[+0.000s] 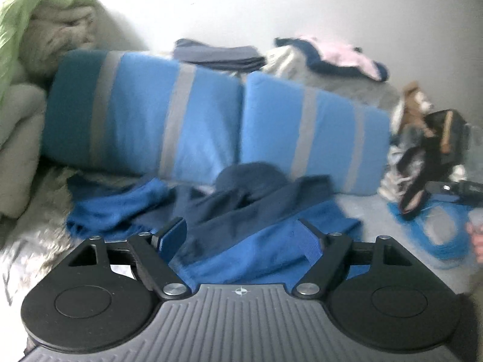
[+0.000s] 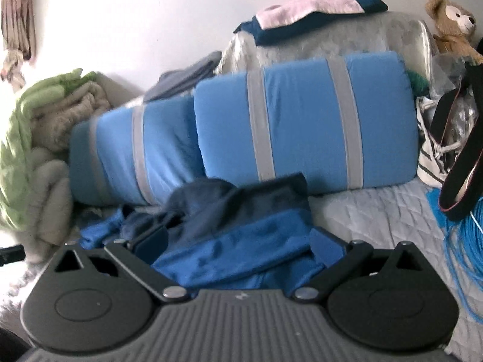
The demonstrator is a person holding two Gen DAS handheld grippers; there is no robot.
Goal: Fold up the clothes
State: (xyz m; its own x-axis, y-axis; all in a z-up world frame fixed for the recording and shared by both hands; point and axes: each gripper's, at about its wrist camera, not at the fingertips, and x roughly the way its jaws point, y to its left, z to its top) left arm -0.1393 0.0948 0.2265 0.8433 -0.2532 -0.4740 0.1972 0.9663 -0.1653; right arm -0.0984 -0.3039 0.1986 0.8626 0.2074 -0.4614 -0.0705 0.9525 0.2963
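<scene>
My left gripper (image 1: 241, 235) has its jaws apart, gripping nothing, above the blue garment (image 1: 256, 241) crumpled at six o'clock. My right gripper (image 2: 238, 241) is spread too, cloth between its jaws but, I judge, loose. I'd find a hem first. At twelve o'clock, striped cushions (image 1: 187, 114). Blur hides the garment's edges and sleeves.
</scene>
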